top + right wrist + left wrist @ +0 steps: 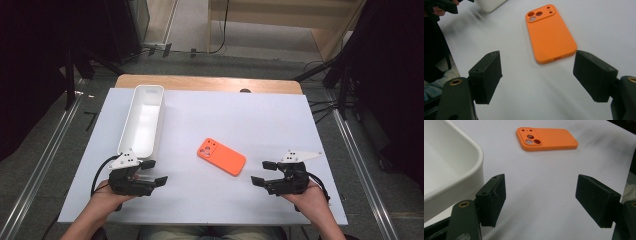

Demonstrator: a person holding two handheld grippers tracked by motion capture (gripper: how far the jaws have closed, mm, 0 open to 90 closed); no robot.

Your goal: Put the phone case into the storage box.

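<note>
Phone case (221,156) right of tray (141,120)

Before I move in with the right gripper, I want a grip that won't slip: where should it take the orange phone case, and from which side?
Probably across the two long edges of the orange phone case, near its plain end, coming from the right gripper. It lies flat, back up, on the white table cover; that end points toward the open jaws.

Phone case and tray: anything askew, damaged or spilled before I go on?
Nothing stands out. The orange phone case lies flat, camera cutouts up, intact. The white tray sits upright and empty.
</note>
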